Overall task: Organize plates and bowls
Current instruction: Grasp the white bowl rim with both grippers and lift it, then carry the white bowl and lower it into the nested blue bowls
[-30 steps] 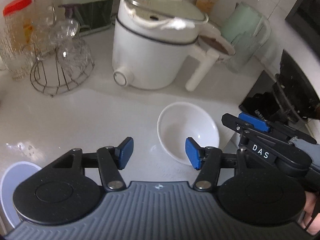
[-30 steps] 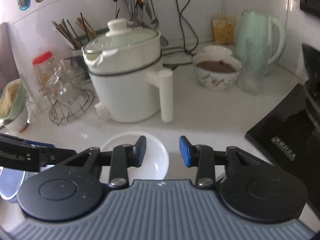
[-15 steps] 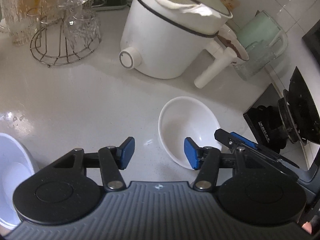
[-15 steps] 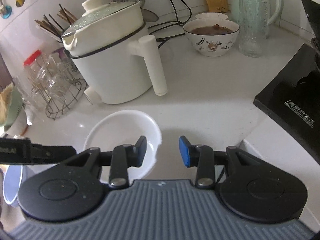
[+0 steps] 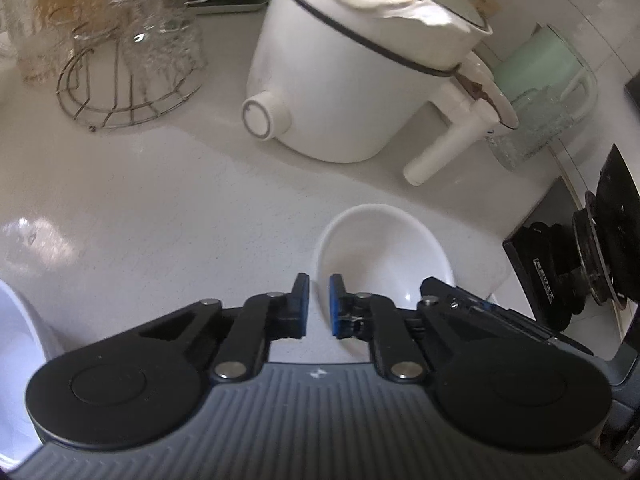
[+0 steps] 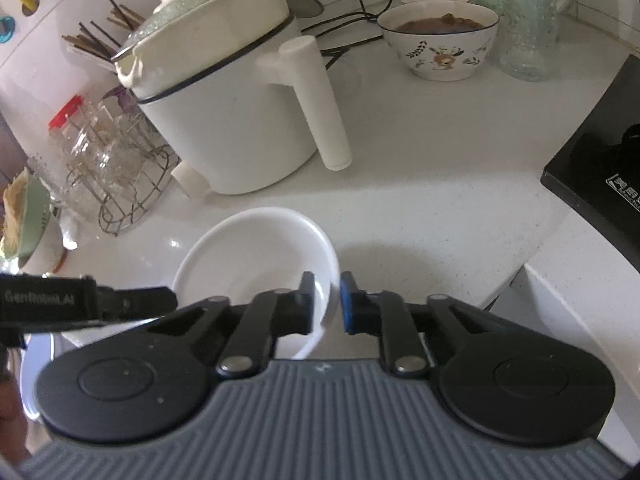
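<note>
A plain white bowl [image 5: 384, 248] [image 6: 256, 256] sits on the white counter [image 5: 180, 216], in front of the pot. In the left wrist view my left gripper [image 5: 319, 282] is shut on the bowl's near left rim, which stands between the blue pads. My right gripper [image 6: 328, 282] is shut on the opposite rim, one pad inside the bowl and one outside. Each view shows the other gripper's black finger at the bowl: the right one's finger [image 5: 440, 292] and the left one's finger [image 6: 132, 304]. A second white bowl [image 5: 16, 344] shows at the far left edge.
A white electric pot [image 5: 348, 80] with a long handle [image 6: 320, 112] stands just behind the bowl. A wire rack of glasses [image 5: 132, 72] is at back left. A flowered bowl of brown food [image 6: 440, 44], a glass jug [image 6: 528, 20] and a black stove [image 6: 600, 184] lie to the right.
Both grippers came down onto the white bowl. Their jaws went from wide apart to closed on its rim, one on each side.
</note>
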A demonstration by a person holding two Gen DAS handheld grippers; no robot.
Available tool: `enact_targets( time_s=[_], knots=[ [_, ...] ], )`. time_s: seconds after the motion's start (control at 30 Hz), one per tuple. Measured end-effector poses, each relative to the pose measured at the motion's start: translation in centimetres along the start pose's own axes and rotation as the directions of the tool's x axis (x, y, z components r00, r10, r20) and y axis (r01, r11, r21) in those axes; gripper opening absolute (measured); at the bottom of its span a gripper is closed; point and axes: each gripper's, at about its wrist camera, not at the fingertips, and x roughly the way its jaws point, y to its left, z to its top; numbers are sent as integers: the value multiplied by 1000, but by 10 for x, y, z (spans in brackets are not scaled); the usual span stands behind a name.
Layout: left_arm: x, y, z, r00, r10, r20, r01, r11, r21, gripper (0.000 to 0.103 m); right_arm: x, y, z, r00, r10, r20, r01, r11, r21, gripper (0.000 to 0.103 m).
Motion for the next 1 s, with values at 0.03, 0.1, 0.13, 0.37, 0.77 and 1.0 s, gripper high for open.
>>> enact_targets(
  time_s=[0.03,0.1,0.13,0.37,0.77,1.0],
  knots=[
    [0,0,0,1000,6,0,-6,1000,2,12,0,0,-1,1000,2,-2,-2,1000,-2,12],
    [-1,2,-2,1000,2,-6,-2,1000,-22,12,0,-1,-1,1000,12,-6,-12,1000,-5,12],
    [-3,3,-3,1000,-2,-10,2,999,-35,12,-1,-2,0,1000,22,-10,-22,1000,6,12],
    [-17,6,-11,999,-5,-34,3,999,-51,12,-13,1,1,997,65,-29,-65,998,12,12],
    [-76,5,-26,1000,-5,-3,5,997,-79,13,-52,21,9,992,122,-42,-122,992,-9,12],
    [-110,2,-42,1000,19,3,-18,993,-114,15,-72,28,8,981,178,-73,-178,984,14,12]
  ],
)
